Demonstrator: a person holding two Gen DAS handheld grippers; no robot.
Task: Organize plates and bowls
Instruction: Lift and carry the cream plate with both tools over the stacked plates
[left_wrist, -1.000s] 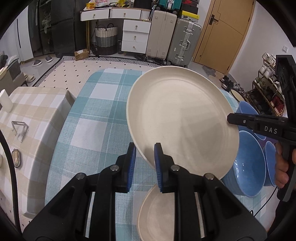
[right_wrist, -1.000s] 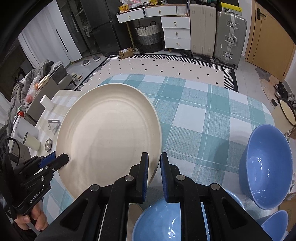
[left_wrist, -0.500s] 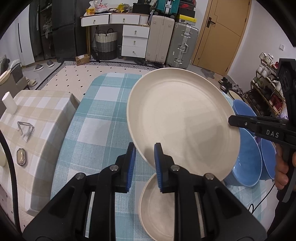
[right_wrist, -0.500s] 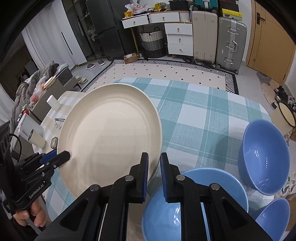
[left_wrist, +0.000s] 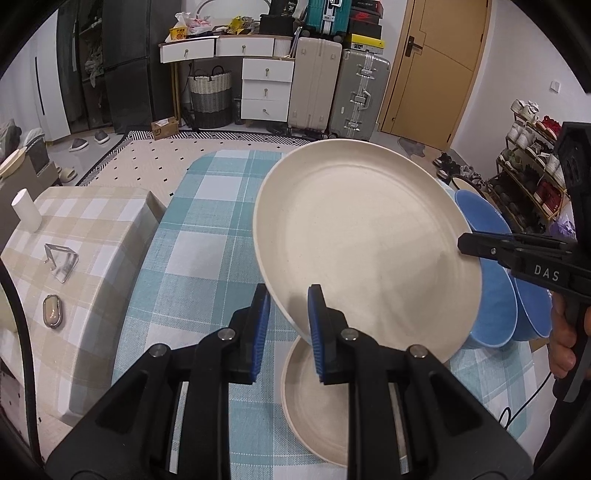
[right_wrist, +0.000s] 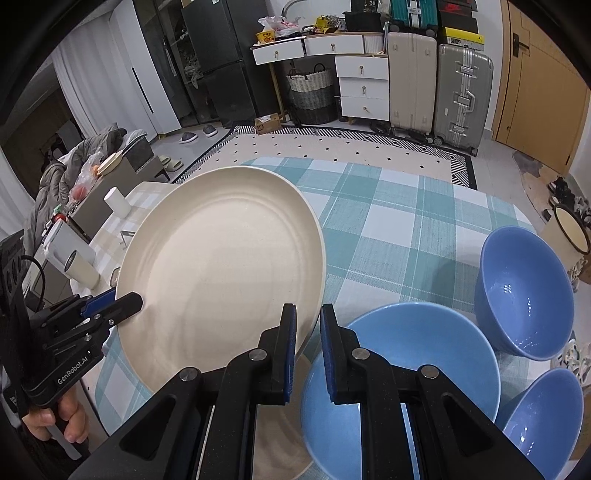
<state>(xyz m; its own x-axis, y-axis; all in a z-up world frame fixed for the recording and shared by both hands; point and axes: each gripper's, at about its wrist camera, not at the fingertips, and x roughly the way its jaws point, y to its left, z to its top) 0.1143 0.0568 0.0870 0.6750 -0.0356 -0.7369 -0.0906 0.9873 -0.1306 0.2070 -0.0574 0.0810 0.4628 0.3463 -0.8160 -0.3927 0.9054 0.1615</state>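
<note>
A large cream plate (left_wrist: 362, 236) hangs tilted above the teal checked table (left_wrist: 207, 236), held by both grippers at opposite rims. My left gripper (left_wrist: 289, 297) is shut on its near-left rim. My right gripper (right_wrist: 308, 313) is shut on the large cream plate (right_wrist: 221, 269) at its right rim and shows in the left wrist view as a black tip (left_wrist: 464, 245). Below lies a smaller cream plate (left_wrist: 317, 398) flat on the cloth. Three blue bowls stand to the right: a wide one (right_wrist: 406, 350), a deeper one (right_wrist: 524, 291) and a third (right_wrist: 543, 413).
A lower side table with a beige checked cloth (left_wrist: 92, 221) adjoins on the left, carrying a white cup (left_wrist: 26, 216) and a metal holder (left_wrist: 62, 262). Beyond the table's far edge are a rug, drawers (left_wrist: 266, 88) and suitcases (left_wrist: 358, 96). A shoe rack (left_wrist: 532, 173) stands right.
Both grippers have carried the large plate up and back toward me. More of the smaller cream plate and the wide blue bowl now shows beneath it.
</note>
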